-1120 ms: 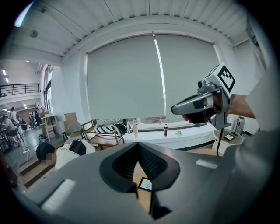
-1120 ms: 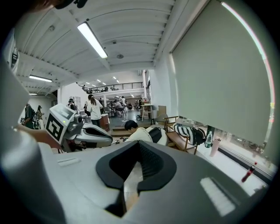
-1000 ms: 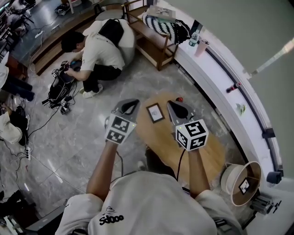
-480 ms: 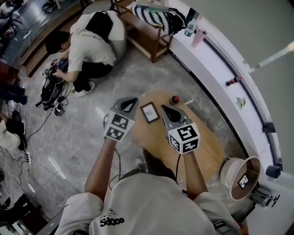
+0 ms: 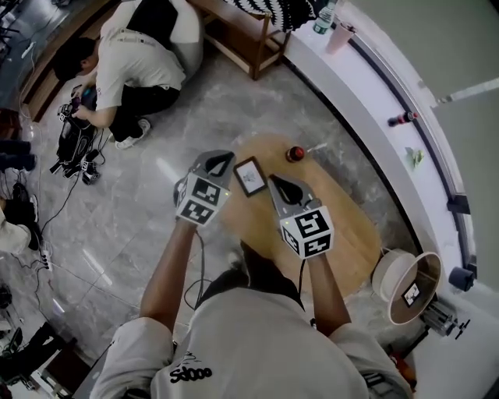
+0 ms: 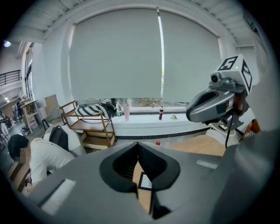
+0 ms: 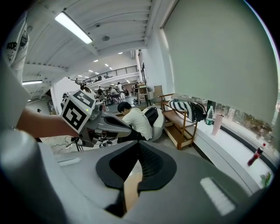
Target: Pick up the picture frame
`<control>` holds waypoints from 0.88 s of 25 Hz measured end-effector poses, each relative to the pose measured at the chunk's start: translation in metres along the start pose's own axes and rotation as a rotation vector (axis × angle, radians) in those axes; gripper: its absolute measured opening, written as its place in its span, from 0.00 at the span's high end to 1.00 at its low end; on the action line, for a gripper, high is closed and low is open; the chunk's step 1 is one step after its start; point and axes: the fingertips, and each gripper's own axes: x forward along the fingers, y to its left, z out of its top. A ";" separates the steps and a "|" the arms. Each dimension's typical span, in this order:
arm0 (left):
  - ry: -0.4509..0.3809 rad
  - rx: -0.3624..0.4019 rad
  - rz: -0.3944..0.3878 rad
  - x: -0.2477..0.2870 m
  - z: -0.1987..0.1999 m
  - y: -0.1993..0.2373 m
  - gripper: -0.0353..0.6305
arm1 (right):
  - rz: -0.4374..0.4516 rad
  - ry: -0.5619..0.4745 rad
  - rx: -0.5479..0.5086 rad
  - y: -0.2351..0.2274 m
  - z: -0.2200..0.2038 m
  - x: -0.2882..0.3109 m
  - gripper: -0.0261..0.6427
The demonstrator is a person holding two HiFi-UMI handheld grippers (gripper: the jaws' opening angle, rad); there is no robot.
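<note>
The left claw (image 5: 222, 161) hangs over the left edge of the round wooden bench (image 5: 343, 234). Its jaws are clenched tip to tip with nothing between them. The right claw (image 5: 274, 181) is over the bench top and is likewise clenched and empty.

The picture frame (image 5: 250, 176) lies flat on the bench between the two claw tips, just beside each. Whether either tip touches it cannot be told. In the left gripper view a corner of the frame shows through the gap under the jaws.

A little beyond the frame, near the bench's far edge, sits a small red round thing (image 5: 295, 153).

Farther off, a person (image 5: 129, 62) crouches on the marble floor (image 5: 140, 203) over some dark gear. A wooden rack (image 5: 248, 43) stands by a white window ledge (image 5: 366, 86), which carries a bottle (image 5: 323, 19) and a pink cup (image 5: 341, 37).
</note>
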 end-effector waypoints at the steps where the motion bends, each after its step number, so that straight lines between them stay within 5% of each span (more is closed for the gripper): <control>1: 0.010 0.001 -0.004 0.005 -0.005 0.001 0.93 | 0.002 0.008 0.004 -0.001 -0.005 0.004 0.96; 22: 0.284 -0.043 -0.138 0.143 -0.172 -0.006 0.92 | -0.044 0.200 0.231 -0.051 -0.128 0.077 0.96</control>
